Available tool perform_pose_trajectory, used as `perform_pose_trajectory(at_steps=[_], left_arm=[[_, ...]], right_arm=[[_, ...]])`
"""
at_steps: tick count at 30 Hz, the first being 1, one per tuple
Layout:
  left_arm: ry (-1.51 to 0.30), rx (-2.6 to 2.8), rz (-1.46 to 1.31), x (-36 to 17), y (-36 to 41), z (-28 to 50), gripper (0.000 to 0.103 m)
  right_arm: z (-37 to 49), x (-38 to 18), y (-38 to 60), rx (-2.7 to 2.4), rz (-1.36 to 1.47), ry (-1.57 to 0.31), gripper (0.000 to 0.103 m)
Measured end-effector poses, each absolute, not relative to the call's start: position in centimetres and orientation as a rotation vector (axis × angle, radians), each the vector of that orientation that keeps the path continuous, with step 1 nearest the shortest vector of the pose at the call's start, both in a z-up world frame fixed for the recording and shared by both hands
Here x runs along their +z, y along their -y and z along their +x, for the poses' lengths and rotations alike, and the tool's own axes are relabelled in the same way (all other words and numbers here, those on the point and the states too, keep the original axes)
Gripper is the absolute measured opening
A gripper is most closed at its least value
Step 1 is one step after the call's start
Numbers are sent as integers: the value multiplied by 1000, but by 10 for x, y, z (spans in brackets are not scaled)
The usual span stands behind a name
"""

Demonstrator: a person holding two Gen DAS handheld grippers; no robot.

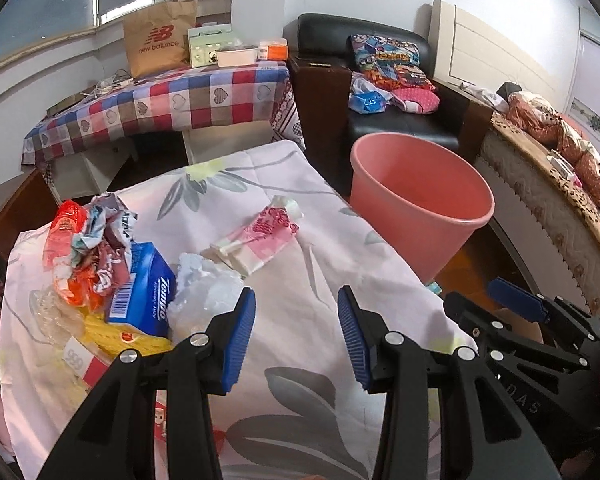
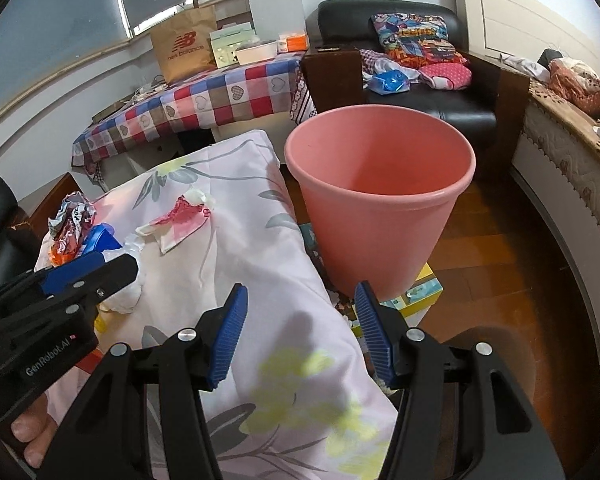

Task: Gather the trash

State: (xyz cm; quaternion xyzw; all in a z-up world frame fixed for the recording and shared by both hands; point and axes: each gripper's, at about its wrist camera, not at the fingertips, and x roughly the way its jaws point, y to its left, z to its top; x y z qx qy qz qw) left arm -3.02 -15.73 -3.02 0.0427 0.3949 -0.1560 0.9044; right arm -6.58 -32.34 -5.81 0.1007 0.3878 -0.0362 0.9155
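A heap of trash lies on the floral cloth [image 1: 300,280]: crumpled orange and silver wrappers [image 1: 84,248], a blue tissue pack [image 1: 148,292], clear plastic film [image 1: 204,284] and a yellow packet [image 1: 128,336]. A pink-and-white wrapper [image 1: 260,236] [image 2: 180,220] lies apart, farther back. My left gripper [image 1: 296,336] hovers open over bare cloth, just right of the plastic film. My right gripper [image 2: 300,332] is open too, empty, above the cloth's right edge. The empty pink bin [image 2: 380,200] [image 1: 416,200] stands right of the cloth.
A checked-cloth table [image 1: 172,100] with a paper bag [image 1: 160,36] and boxes stands behind. A black armchair [image 2: 440,92] holds clothes. A bed [image 1: 560,200] runs along the right. The bin rests on a coloured box [image 2: 416,292] over wooden floor.
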Motion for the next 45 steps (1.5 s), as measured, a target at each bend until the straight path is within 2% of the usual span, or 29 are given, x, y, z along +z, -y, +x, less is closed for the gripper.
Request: perform_pose_trajectory(at_steps=[33, 45], left_arm=[[-876, -302, 111, -44, 158, -19, 43], [-845, -287, 71, -35, 123, -26, 43]], right_arm=[[-55, -67, 330, -63, 238, -831, 57], [-46, -63, 304, 12, 205, -831, 57]])
